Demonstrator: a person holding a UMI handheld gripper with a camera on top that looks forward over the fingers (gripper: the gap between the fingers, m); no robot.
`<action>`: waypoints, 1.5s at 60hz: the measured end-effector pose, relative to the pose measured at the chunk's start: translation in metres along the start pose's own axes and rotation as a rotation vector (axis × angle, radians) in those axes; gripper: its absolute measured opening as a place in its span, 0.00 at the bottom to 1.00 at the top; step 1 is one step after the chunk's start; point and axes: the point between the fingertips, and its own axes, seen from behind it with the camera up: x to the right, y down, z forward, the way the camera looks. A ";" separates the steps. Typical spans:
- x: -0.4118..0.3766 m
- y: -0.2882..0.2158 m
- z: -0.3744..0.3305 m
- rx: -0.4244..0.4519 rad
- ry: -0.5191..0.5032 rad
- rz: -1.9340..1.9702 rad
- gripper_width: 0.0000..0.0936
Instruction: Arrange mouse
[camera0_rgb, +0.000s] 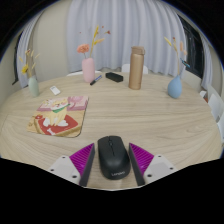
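Note:
A black computer mouse (112, 160) lies lengthwise between my two fingers, its nose pointing ahead. My gripper (112, 150) is shut on it, with the magenta pads (83, 160) against both its sides. It is over the near part of the round wooden table (150, 115). A mouse mat (58, 117) with a cartoon picture and a red border lies on the table ahead and to the left of the fingers, with nothing on it.
Along the far side of the table stand a pale green vase (32, 85), a pink vase with flowers (89, 68), a small black box (114, 76), a tan bottle (136, 68) and a blue vase (175, 87). A magenta pen (83, 103) lies beyond the mat.

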 end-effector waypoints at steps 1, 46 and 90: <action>0.000 0.000 0.000 0.000 0.000 -0.001 0.66; -0.153 -0.180 0.005 0.111 -0.089 0.082 0.39; -0.174 -0.120 0.005 0.011 -0.006 0.006 0.91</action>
